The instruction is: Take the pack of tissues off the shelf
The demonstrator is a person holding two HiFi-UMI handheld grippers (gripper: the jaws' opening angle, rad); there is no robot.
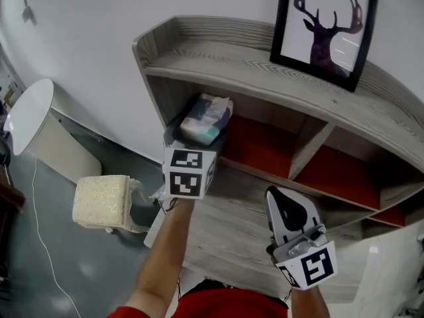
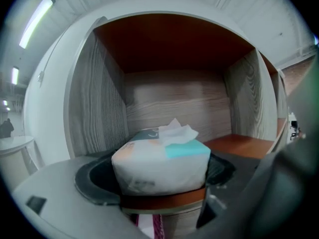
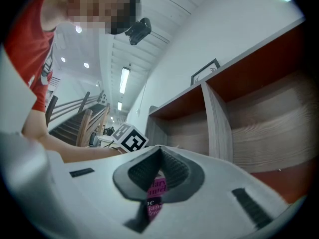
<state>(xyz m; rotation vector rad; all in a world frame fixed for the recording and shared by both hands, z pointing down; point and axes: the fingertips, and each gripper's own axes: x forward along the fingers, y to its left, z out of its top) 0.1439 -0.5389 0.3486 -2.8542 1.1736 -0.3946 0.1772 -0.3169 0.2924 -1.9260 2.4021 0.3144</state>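
The pack of tissues (image 1: 207,116) is white with a teal top and a tissue sticking out. It sits at the mouth of the left compartment of the grey wooden shelf (image 1: 265,78). My left gripper (image 1: 199,130) is shut on it, one dark pad on each side. In the left gripper view the pack of tissues (image 2: 159,166) fills the gap between the jaws of the left gripper (image 2: 157,177), with the compartment behind it. My right gripper (image 1: 281,197) hangs shut and empty in front of the shelf's lower board. In its own view the right gripper (image 3: 158,151) has its tips touching.
A framed deer picture (image 1: 324,28) leans on the shelf's top board. The compartments have orange-red floors (image 1: 265,144) and upright dividers (image 1: 311,144). A pale yellow block in a plastic bag (image 1: 103,201) and a round white table (image 1: 30,114) stand on the floor to the left.
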